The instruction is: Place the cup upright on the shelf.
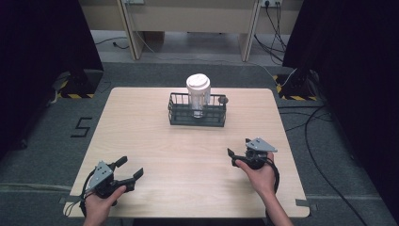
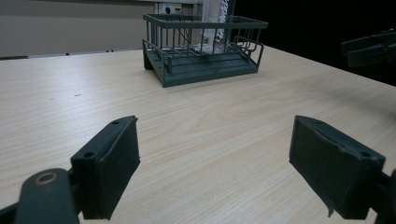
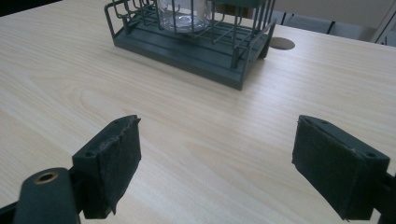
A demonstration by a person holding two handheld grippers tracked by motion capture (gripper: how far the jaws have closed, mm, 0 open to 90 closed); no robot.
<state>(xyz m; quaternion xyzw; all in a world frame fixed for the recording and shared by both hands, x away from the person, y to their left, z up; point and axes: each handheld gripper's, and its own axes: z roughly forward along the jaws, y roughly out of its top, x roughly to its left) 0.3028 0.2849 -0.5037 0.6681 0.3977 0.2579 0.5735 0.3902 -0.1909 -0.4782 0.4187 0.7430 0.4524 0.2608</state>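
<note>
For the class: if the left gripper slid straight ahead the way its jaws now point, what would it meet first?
Probably the wire basket holding the cup. In the left gripper view, the left gripper is open over bare table, and the basket lies ahead, slightly left of centre. Depth is unclear, so it might pass the basket's right end.

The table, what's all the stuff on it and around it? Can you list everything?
table: one, light wood, centre.
wire basket: one, dark grey, far middle of the table.
clear cup with white lid: one, standing upright inside the basket.
number 5 mark: one, black, on the grey floor left of the table.
cables: several, black, on the floor at right.
left hand-held gripper: one, black, near left corner, open.
right hand-held gripper: one, black, near right, open.
</note>
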